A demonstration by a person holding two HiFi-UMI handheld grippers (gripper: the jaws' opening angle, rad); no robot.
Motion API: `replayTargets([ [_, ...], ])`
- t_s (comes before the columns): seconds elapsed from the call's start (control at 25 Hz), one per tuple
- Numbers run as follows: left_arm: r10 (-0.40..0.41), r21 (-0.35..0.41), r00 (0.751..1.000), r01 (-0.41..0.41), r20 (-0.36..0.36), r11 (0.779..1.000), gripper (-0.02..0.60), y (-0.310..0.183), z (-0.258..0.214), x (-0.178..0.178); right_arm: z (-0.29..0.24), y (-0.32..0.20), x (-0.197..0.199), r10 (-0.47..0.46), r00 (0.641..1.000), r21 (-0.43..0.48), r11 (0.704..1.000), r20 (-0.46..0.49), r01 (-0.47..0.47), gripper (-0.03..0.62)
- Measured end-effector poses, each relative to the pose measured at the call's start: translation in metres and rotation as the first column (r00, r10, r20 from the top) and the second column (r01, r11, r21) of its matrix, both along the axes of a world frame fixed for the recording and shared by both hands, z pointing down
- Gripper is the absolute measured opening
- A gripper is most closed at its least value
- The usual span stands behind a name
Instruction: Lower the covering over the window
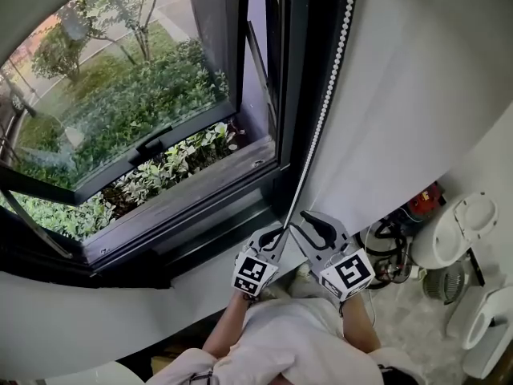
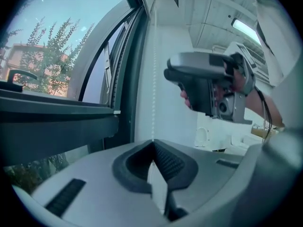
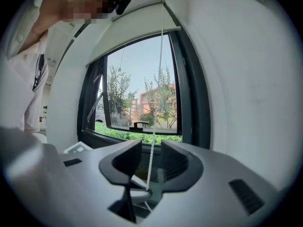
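Note:
A white bead chain [image 1: 325, 111] hangs down the dark right side of the window frame [image 1: 288, 135] to both grippers. My left gripper [image 1: 276, 236] is shut on the bead chain [image 2: 154, 79], which enters its closed pads [image 2: 153, 143] from above. Just to the right, my right gripper [image 1: 309, 223] is open. In the right gripper view the chain [image 3: 161, 79] runs through the gap of that gripper [image 3: 151, 157] without either pad pressing on it. The window glass [image 3: 142, 103] is uncovered; a white housing [image 3: 118, 18] runs along its top.
A tilted-open window sash [image 1: 152, 147] shows green bushes [image 1: 136, 111] outside. A white wall [image 1: 417, 79] lies to the right. On the floor at lower right stand white appliances [image 1: 457, 231], a red item [image 1: 423, 201] and cables [image 1: 389, 243]. The person's white sleeves [image 1: 296, 335] fill the bottom.

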State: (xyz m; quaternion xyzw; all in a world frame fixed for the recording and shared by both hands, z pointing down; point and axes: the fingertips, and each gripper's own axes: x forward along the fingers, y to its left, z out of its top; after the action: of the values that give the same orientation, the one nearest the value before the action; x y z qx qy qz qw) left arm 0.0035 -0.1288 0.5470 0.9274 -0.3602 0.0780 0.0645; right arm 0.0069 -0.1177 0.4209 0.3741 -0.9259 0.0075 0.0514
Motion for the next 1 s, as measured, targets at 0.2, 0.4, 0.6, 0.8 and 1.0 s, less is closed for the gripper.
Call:
replayTargets([
  [0.2,0.008,0.003,1.0,-0.008,-0.002,1.0,0.014,0.002,0.0,0.006,-0.046,-0.016,-0.004,-0.001,0.999,0.098,0.995,0.033,-0.003,0.127],
  [0.4,0.008,0.003,1.0,-0.008,-0.012,1.0,0.014,0.002,-0.001,0.008,-0.077,-0.024,-0.008,-0.013,0.997,0.157,0.988,0.07,0.002,0.12],
  [0.6,0.004,0.006,1.0,-0.004,-0.021,1.0,0.014,0.0,-0.001,0.006,-0.086,-0.025,-0.007,0.018,0.99,0.156,0.987,0.139,-0.039,-0.002],
  [0.8,0.009,-0.017,1.0,-0.009,0.001,1.0,0.014,0.003,0.014,0.004,-0.069,-0.028,-0.009,0.044,0.993,0.136,0.989,0.11,-0.059,-0.003],
  [1.0,0.006,-0.05,1.0,-0.006,0.001,0.999,0.014,0.007,0.033,0.002,-0.051,-0.029,-0.012,0.045,0.994,0.105,0.993,0.099,-0.056,-0.003],
])
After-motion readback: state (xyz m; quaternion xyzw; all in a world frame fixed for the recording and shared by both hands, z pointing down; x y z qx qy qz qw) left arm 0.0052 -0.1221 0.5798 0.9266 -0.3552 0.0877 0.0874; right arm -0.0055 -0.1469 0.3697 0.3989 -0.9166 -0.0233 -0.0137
